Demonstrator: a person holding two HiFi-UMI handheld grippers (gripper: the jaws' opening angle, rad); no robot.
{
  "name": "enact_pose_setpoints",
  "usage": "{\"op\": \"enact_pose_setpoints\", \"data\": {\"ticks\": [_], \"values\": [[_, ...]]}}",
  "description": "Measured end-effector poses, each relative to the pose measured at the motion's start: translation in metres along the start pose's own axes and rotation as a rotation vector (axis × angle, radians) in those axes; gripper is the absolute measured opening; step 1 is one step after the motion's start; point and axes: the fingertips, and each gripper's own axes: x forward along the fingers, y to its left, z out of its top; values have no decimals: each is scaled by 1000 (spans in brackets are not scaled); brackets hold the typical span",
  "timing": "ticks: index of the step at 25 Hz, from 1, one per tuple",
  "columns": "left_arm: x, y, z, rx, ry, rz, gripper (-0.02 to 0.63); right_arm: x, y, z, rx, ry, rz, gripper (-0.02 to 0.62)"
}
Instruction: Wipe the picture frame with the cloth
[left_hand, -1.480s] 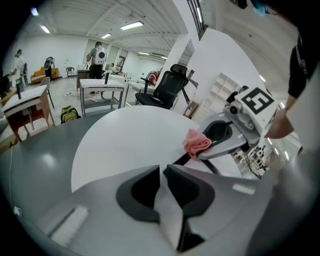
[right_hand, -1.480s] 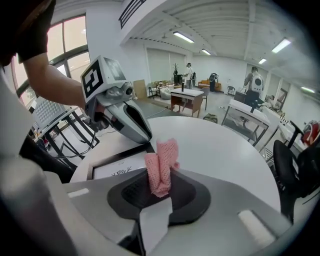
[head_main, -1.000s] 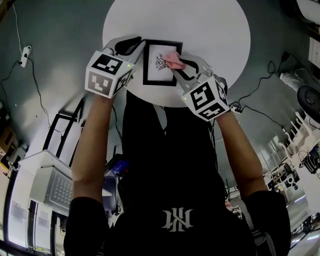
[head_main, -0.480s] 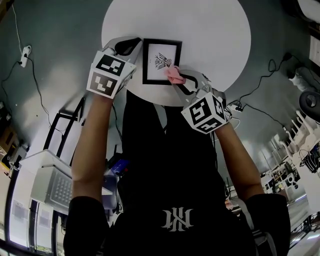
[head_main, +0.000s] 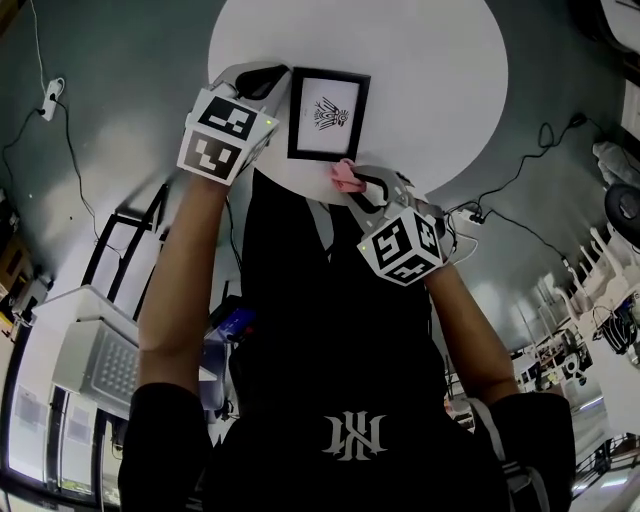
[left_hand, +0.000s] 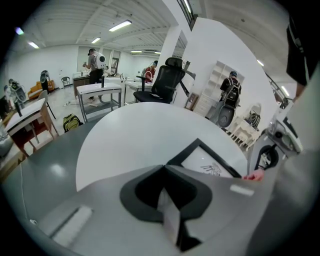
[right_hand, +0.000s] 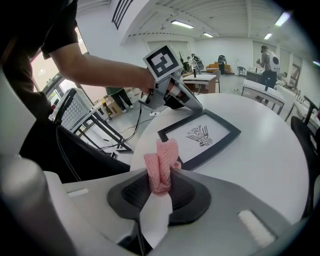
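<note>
1. since a second ago, my right gripper has drawn the cloth back off the picture frame. the cloth now sits at the near rim of the table, just off the frame's near right corner. my left gripper has stayed at the frame's left side.
2. head view: gives the layout only; neither grasp can be read there.
3. right gripper view: the pink cloth stands bunched and upright between the jaws, with the frame just beyond it. my left gripper is seen by the frame's far edge; contact cannot be confirmed.
4. left gripper view: a corner of the frame shows just right of the jaw tips.
5. surface: round white table. the frame lies flat on its near part, black border round a white sheet with a small dark drawing.
6. room: grey floor with cables, a black office chair, desks, and people far back.
7. right gripper: clenched on the cloth.
8. left gripper: jaws closed tip to tip, nothing between them.
</note>
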Motion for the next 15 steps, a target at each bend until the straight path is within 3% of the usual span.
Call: {"op": "enact_pose_setpoints", "data": {"ticks": [9, 12, 15], "values": [[-4, -5, -2, -44, 24, -30, 3, -21, 7, 14, -13, -39, -11, 81], [-10, -3, 3, -71, 33, -37, 3, -45, -10, 39, 14, -110, -34, 81], [-34, -5, 18, -41, 41, -16, 3, -81, -21, 75, 72, -222, -15, 81]]}}
